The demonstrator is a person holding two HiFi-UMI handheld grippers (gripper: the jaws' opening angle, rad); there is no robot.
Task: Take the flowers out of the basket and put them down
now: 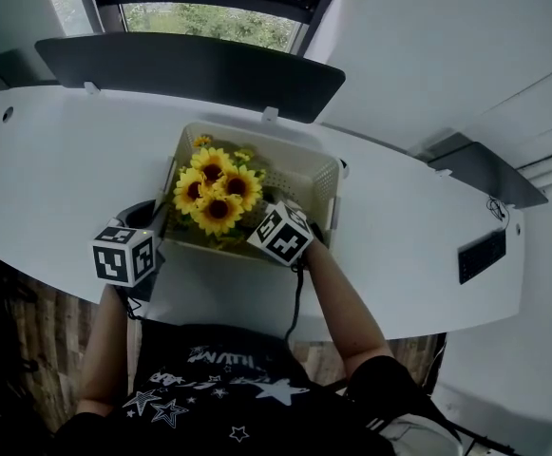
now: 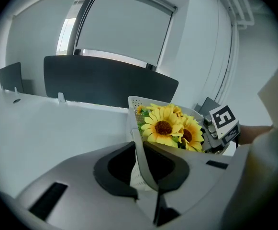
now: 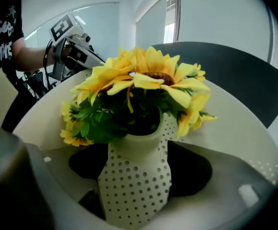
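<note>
Left gripper (image 2: pixel 139 151), jaws narrow on basket (image 1: pixel 295 174) wall; right gripper (image 3: pixel 136 176), jaws wide astride rim beside sunflowers (image 1: pixel 217 190)

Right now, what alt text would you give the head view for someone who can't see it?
Yellow sunflowers sit in a cream perforated basket on a curved white table, seen from above. A person in a black shirt has the left gripper at the basket's left wall and the right gripper at its near rim.
</note>
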